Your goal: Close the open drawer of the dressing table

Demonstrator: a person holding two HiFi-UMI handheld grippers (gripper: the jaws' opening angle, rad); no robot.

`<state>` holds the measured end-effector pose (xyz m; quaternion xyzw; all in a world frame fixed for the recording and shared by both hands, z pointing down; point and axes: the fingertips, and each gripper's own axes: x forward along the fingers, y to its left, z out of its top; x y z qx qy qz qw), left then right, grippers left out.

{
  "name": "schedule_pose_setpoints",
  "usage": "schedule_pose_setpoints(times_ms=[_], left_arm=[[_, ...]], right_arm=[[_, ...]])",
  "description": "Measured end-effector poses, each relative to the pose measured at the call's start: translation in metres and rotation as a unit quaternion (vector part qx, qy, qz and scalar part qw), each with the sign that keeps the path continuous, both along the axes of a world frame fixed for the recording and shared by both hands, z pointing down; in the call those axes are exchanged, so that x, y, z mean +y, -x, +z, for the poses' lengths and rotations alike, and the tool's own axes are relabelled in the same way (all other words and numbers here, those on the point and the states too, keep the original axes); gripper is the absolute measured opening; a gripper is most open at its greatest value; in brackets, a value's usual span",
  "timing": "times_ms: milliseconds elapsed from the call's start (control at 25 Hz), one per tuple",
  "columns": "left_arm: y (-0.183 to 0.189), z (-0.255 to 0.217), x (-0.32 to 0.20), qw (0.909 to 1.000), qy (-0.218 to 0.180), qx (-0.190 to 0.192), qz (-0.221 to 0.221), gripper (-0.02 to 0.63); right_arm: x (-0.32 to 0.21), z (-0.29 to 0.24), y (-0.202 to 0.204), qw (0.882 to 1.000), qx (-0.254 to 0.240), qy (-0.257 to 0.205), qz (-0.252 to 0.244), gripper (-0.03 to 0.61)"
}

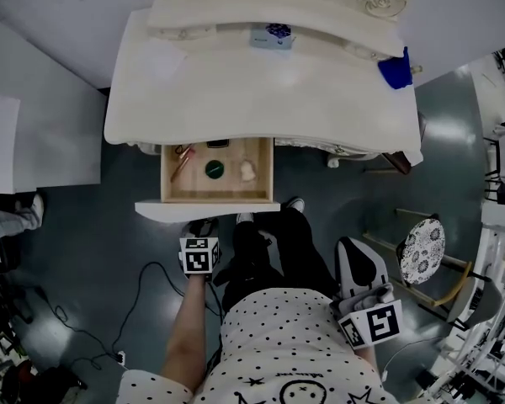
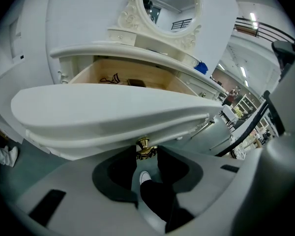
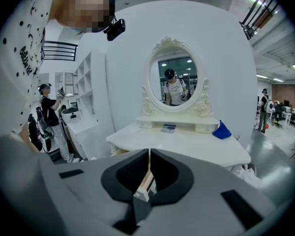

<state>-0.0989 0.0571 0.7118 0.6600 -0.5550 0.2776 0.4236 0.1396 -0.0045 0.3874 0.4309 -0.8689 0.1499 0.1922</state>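
Note:
The white dressing table (image 1: 236, 91) has its wooden drawer (image 1: 257, 171) pulled out, with a green round item (image 1: 215, 169) and a few other small things inside. In the left gripper view, the drawer's white front panel (image 2: 108, 112) fills the upper half. Its brass knob (image 2: 145, 148) sits right between the tips of my left gripper (image 2: 146, 152), whose jaws stand open around it. In the head view, the left gripper (image 1: 204, 227) is just below the drawer front (image 1: 206, 211). My right gripper (image 1: 353, 251) hangs back by the person's side. Seen in its own view, the right gripper (image 3: 148, 157) is shut and empty.
A stool with a patterned round seat (image 1: 422, 251) stands at the right of the table. A blue cloth (image 1: 396, 70) and a small box (image 1: 271, 36) lie on the tabletop. Cables (image 1: 151, 276) run over the floor at the left. The person's shoes (image 1: 246, 219) are under the drawer front.

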Motion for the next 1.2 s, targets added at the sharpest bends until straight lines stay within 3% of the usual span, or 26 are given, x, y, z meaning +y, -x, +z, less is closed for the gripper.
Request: schedule_pose_setpoints(times_ms=[1200], left_arm=[[0.011, 0.001, -0.051, 0.9995, -0.032, 0.001, 0.004, 0.141]], right_arm=[[-0.001, -0.011, -0.005, 0.999, 0.0, -0.025, 0.024, 0.012]])
